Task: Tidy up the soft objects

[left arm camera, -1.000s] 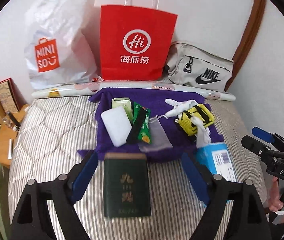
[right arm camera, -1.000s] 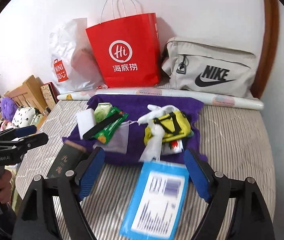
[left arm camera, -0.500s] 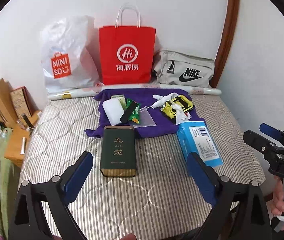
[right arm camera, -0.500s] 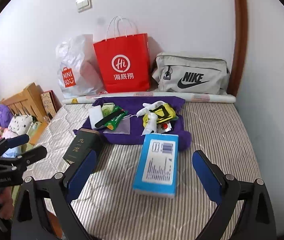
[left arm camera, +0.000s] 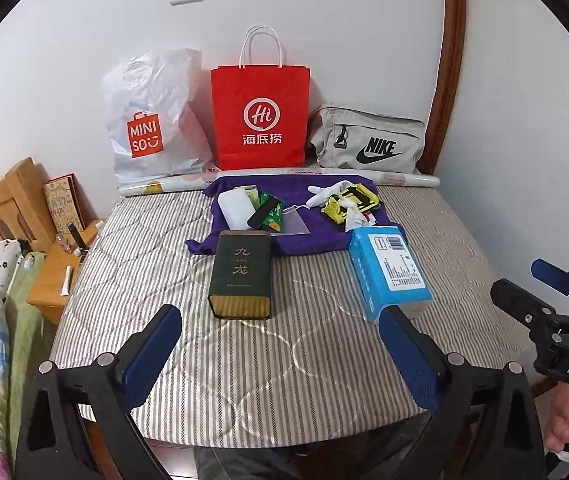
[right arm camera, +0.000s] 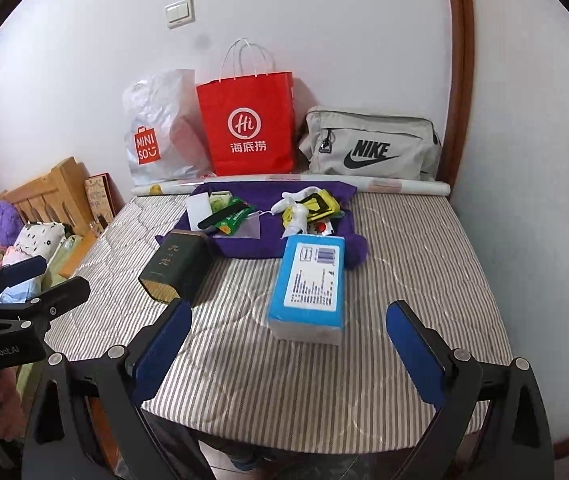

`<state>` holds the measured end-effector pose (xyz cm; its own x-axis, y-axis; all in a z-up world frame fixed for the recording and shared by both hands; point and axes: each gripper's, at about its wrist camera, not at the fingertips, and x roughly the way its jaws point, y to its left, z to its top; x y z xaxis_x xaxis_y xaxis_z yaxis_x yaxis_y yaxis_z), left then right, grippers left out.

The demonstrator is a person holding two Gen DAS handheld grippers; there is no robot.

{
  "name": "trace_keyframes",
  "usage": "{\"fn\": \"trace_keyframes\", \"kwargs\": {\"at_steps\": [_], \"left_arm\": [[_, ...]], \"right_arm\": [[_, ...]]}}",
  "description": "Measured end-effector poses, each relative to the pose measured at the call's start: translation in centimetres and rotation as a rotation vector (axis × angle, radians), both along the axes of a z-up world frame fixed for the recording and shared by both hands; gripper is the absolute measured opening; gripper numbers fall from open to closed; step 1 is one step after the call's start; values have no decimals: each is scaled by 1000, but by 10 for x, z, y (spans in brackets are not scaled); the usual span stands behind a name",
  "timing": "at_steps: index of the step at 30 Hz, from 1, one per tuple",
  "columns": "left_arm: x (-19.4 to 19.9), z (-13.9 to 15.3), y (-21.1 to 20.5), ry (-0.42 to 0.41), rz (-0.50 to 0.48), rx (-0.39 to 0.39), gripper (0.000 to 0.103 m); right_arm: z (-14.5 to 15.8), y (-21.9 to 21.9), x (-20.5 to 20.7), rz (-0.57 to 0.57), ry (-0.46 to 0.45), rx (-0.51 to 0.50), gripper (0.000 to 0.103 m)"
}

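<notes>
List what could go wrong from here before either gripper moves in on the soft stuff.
1. The white glove is draped over the yellow pouch; a grab may drag both.
2. The green tin and blue box lie between the open grippers and the purple cloth, so a low reach could knock them.
3. The box overlaps the cloth's edge; tugging the cloth might shift it.

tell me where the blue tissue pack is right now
The blue tissue pack lies on the striped mattress ahead of the open right gripper, its far end on the purple cloth; the dark green tin sits to its left.
</notes>
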<state>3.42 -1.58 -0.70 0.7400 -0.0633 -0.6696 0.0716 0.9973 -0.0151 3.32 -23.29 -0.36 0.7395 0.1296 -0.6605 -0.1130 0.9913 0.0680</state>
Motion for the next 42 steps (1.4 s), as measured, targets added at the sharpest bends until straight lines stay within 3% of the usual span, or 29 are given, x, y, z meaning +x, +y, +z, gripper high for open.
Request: {"fn": "trace_keyframes", "kwargs": {"at_steps": [42], "left_arm": [[-20,0,3,-8,14,-1,100]], "right_arm": [[6,0,-20,-8,-17,-6,97]]}}
